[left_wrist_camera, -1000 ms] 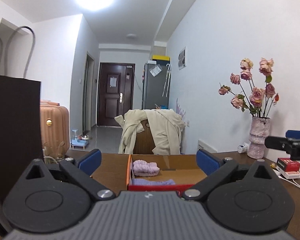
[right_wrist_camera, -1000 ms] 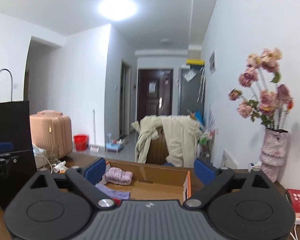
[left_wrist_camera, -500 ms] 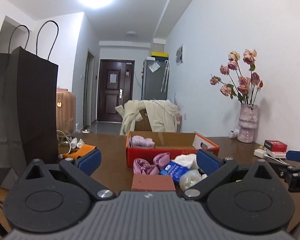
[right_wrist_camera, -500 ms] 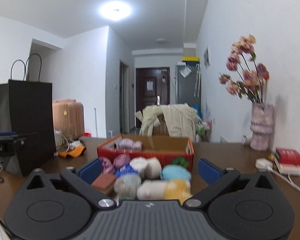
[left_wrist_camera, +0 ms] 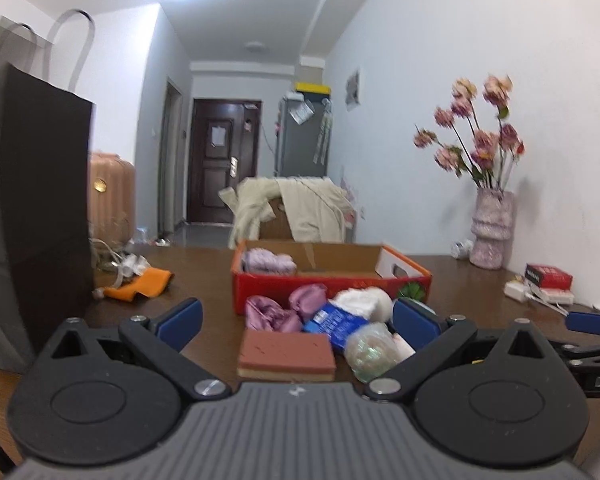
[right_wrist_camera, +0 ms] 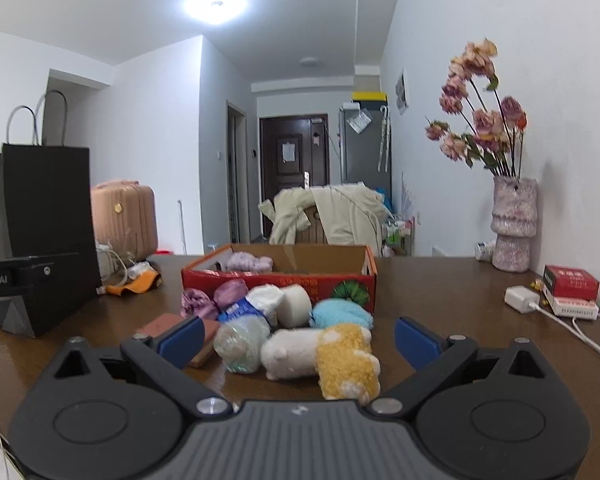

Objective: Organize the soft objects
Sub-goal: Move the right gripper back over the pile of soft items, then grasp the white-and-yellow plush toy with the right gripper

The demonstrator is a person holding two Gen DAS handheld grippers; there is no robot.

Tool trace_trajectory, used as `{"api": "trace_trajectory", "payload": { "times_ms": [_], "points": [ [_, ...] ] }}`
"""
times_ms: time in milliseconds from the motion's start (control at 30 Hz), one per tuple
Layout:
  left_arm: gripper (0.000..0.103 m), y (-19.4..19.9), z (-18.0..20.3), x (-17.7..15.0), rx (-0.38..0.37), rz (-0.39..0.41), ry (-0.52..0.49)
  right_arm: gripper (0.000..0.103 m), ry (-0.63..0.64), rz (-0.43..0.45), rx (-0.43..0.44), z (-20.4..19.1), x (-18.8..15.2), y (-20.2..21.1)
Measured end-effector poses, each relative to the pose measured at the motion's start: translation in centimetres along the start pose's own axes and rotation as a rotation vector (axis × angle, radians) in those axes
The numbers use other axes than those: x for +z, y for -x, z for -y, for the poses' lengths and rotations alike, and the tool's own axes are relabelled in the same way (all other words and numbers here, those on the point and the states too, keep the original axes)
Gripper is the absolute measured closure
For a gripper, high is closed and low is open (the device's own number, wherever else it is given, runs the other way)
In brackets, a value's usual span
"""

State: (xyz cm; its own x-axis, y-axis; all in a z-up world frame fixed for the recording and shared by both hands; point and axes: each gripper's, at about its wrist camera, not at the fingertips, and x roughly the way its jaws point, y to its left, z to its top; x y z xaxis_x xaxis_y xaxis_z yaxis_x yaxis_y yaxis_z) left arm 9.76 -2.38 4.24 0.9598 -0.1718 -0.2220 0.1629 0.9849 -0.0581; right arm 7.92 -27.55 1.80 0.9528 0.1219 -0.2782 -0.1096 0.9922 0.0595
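Both grippers hang low over the near edge of the brown tabletop (right_wrist_camera: 452, 292), and both point toward the far edge. The left gripper (left_wrist_camera: 296, 322) has its blue fingertips spread wide and nothing is between them. The right gripper (right_wrist_camera: 298, 338) is also spread wide and it grasps nothing.

A red cardboard box (right_wrist_camera: 280, 280) stands near the middle of the tabletop, open on top. Inside it, at its left end, lies a pale lilac knitted piece (right_wrist_camera: 250, 261).

The other soft things lie in a heap on the tabletop, just in front of the box on the side of the near edge. There are two purple satin scrunchies (left_wrist_camera: 286, 308), a white fluffy roll (right_wrist_camera: 280, 300), a light blue fluffy piece (right_wrist_camera: 342, 314), a cream plush piece (right_wrist_camera: 290, 352) and a yellow plush piece (right_wrist_camera: 346, 364) that touches it. A clear plastic bottle (right_wrist_camera: 242, 338) with a blue label lies on its side among them. A pink sponge block (left_wrist_camera: 286, 354) lies at the left of the heap, nearest to the left gripper.

A black paper bag (left_wrist_camera: 32, 216) stands at the left edge of the tabletop, with an orange cloth (left_wrist_camera: 138, 284) beside it. At the right edge, near the wall, stand a vase with dried roses (right_wrist_camera: 514, 228), a red packet (right_wrist_camera: 570, 282) and a white charger (right_wrist_camera: 522, 298) with its cable.
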Motion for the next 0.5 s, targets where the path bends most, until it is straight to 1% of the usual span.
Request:
{"api": "trace_trajectory", "payload": {
  "times_ms": [100, 133, 233, 300, 367, 400, 433, 500],
  "points": [
    [0.0, -1.9, 1.5, -0.5, -0.036, -0.036, -0.014, 0.008, -0.011, -0.043, -0.026, 1.0, -0.7, -1.7],
    [0.0, -2.7, 2.0, -0.7, -0.044, -0.047, -0.013, 0.013, -0.016, -0.061, -0.034, 1.4, -0.8, -2.4],
    [0.0, -4.8, 3.6, -1.5, -0.074, -0.084, -0.015, 0.014, -0.028, -0.108, -0.044, 2.5, -1.1, -4.9],
    [0.0, -6.2, 4.7, -2.0, -0.083, -0.112, -0.018, 0.016, -0.01, -0.153, -0.055, 3.0, -1.2, -7.0],
    [0.0, -7.2, 5.5, -2.4, -0.092, -0.132, -0.017, 0.023, 0.009, -0.179, -0.047, 3.4, -1.3, -9.0],
    [0.0, -7.7, 5.9, -2.6, -0.097, -0.143, -0.016, 0.024, 0.014, -0.2, -0.038, 3.6, -1.5, -10.0],
    [0.0, -8.0, 6.2, -2.8, -0.103, -0.148, -0.014, 0.026, 0.019, -0.216, -0.031, 3.8, -1.6, -10.8],
    [0.002, -8.5, 6.7, -3.1, -0.104, -0.159, -0.014, 0.036, 0.022, -0.25, -0.006, 4.0, -1.9, -12.0]
  ]
}}
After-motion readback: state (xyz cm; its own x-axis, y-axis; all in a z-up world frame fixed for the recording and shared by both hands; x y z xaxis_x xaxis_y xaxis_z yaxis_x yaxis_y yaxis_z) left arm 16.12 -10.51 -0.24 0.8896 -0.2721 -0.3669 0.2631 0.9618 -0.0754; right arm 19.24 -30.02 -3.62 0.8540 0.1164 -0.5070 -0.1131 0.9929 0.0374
